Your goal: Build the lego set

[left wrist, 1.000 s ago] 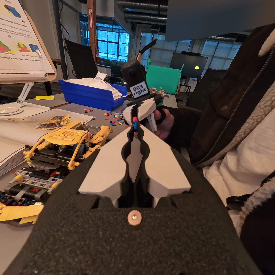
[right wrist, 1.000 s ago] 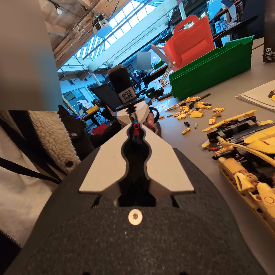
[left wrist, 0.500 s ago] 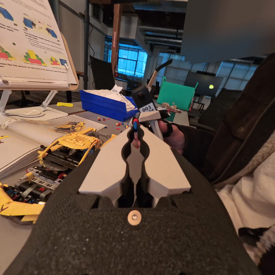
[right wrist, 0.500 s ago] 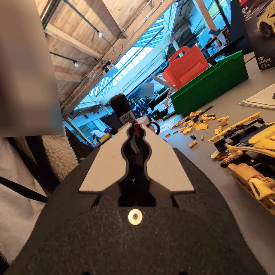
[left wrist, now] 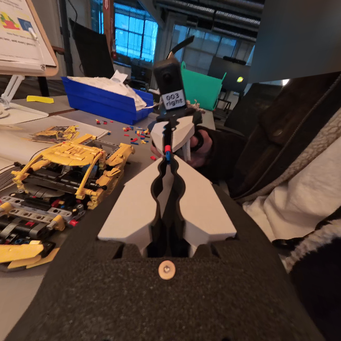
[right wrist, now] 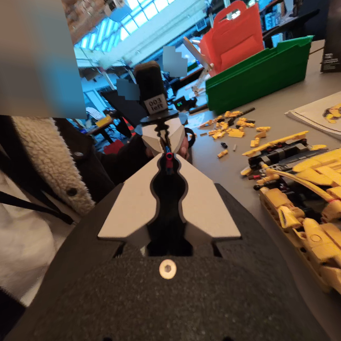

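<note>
Two hand-held grippers meet tip to tip in mid-air above the grey table (left wrist: 114,125), in front of the person's jacket. The left gripper (left wrist: 167,160) is closed to a narrow slit at its tips and pinches the blue pin (left wrist: 168,154). The right gripper (right wrist: 169,156), likewise closed down, pinches the red piece (right wrist: 169,156) that sits end to end with the blue one; whether the two are already pressed fully together cannot be told.

The task's main item, the partly built yellow car (left wrist: 70,171), rests on the table to the left of the left gripper, well apart from both tips. Loose yellow parts (right wrist: 232,127) lie near the green bin (right wrist: 258,77); small red and blue pieces (left wrist: 136,132) lie scattered before the blue bin (left wrist: 103,103).

Risks, as judged: the two parts are tiny and held only at the extreme fingertips, so a slight misalignment while pushing could twist one out of its grip. A dropped piece would likely fall into the person's lap or among the scattered pieces.
</note>
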